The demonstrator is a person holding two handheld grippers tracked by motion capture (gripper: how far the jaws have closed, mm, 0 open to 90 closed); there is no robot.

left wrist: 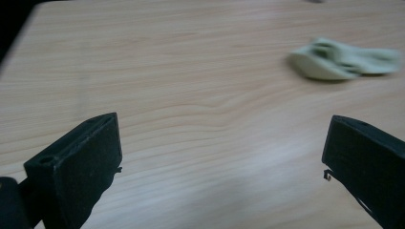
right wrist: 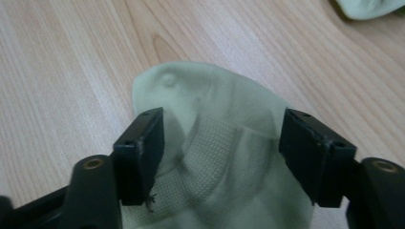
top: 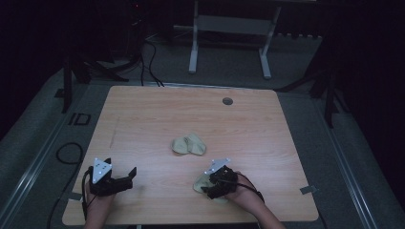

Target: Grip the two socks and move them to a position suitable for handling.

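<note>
the right gripper (right wrist: 222, 157) stands with its jaws apart, one on each side of a pale green sock (right wrist: 224, 143) that lies flat beneath them; the pads do not press on the cloth, so nothing is held. the left gripper (left wrist: 222, 157) also has its jaws wide apart, over bare wood with nothing between them.

the sock lies near the table's (top: 143, 114) front edge, toward the right front corner, under the right gripper (top: 217, 183). it looks light, limp and thin: a knit with a ribbed, waffled band under the jaws and a smoother, rounded toe beyond them. it should crumple and drape rather than keep its shape, and a single layer may slide on the smooth wood if pushed. the best hold, i judge, is a pinch on the thicker ribbed band or on a raised fold, pressing down so both layers come up together.

a second sock (top: 189, 144), same colour, sits bunched and folded near the middle of the table, well apart from the first. the left gripper (top: 119, 180) rests near the left front corner. the table is pale wood-grain laminate, matte, with a small round hole (top: 227, 101) near its far edge.
</note>
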